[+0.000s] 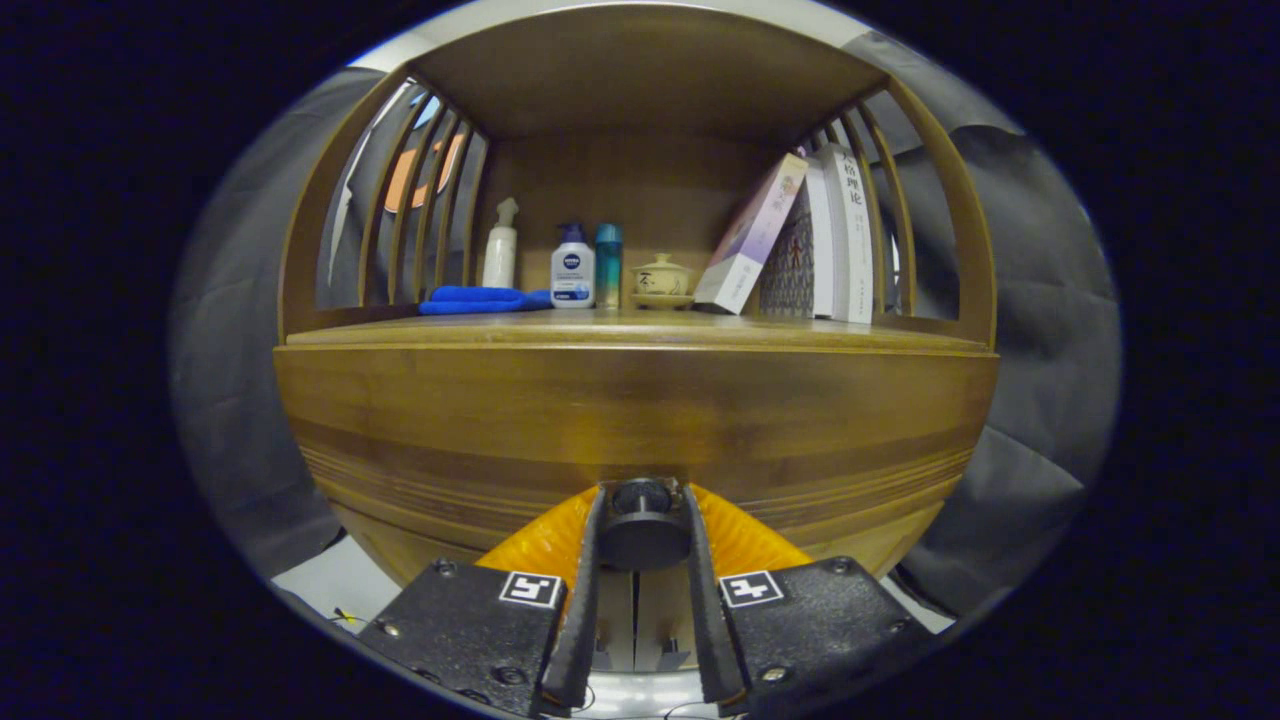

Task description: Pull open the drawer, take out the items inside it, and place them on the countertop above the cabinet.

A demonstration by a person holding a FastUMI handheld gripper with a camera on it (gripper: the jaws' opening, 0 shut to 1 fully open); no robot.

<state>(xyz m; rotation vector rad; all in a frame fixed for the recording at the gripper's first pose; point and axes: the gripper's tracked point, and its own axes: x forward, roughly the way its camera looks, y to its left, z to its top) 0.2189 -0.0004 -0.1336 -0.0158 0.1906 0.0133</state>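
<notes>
A wooden cabinet fills my gripper view, with its drawer front [630, 420] right before me. A round dark knob [643, 522] sticks out of the lower middle of that front. My gripper [643, 500] is shut on the knob, one finger pressed against each side of it. The drawer looks closed, and its inside is hidden. Above the drawer front runs the wooden countertop [640, 328], under a shelf roof with slatted sides.
At the back of the countertop stand a folded blue cloth [482, 299], a white spray bottle [499, 244], a white lotion bottle [572, 266], a teal can [608, 264], a small lidded pot [661, 279] and several leaning books [800, 240]. Grey cloth hangs on both sides.
</notes>
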